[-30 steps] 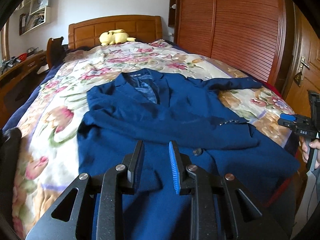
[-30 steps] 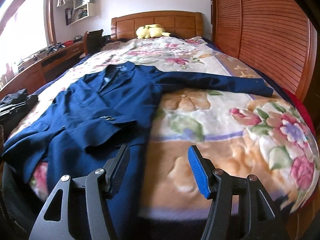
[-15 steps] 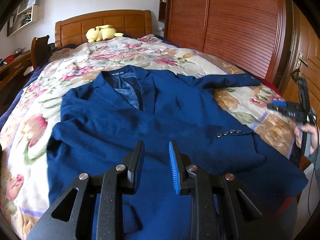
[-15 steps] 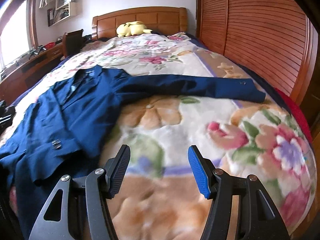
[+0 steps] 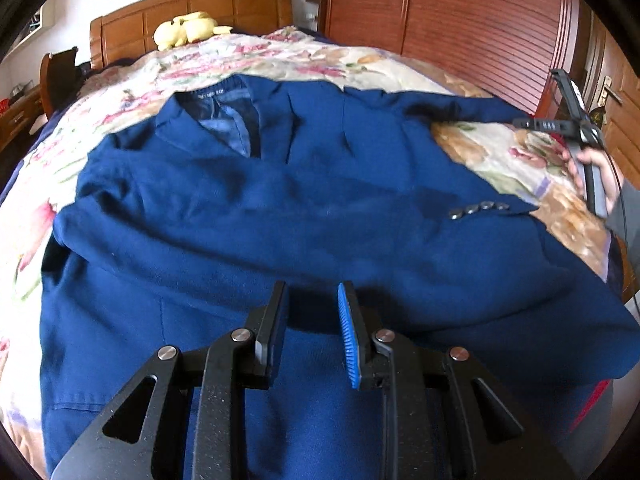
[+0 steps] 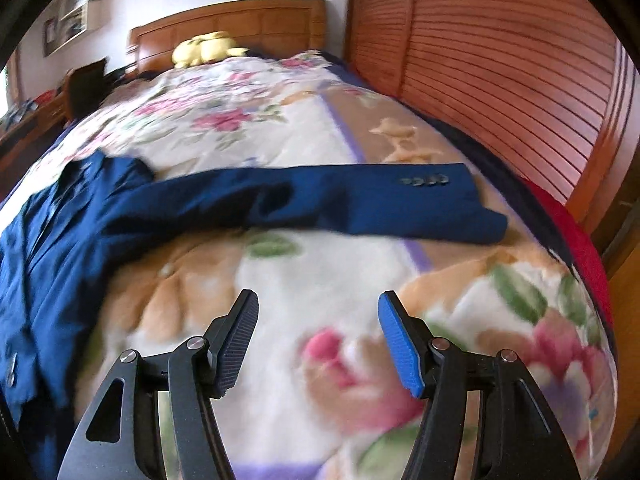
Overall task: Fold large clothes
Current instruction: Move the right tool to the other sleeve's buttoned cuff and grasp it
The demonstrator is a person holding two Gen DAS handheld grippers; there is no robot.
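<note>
The blue jacket [image 5: 304, 216] lies spread face up across the foot end of the bed [image 6: 320, 280], one sleeve [image 6: 360, 204] stretched toward the wardrobe-side edge. The left tongs [image 5: 312, 320] hover over its hem, narrowly parted, gripping nothing. The right tongs [image 6: 316, 332] are opening above bare blanket, nothing between them.

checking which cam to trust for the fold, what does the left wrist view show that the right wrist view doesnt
Left wrist only: the jacket's collar, the other sleeve folded across its front, and the right gripper in a hand, seen from outside.

Right wrist only: the cuff of the outstretched sleeve with its buttons, and the right gripper's jaws opening, empty, over the floral blanket.

Both: the blue jacket, headboard, yellow plush toy, wooden wardrobe.
</note>
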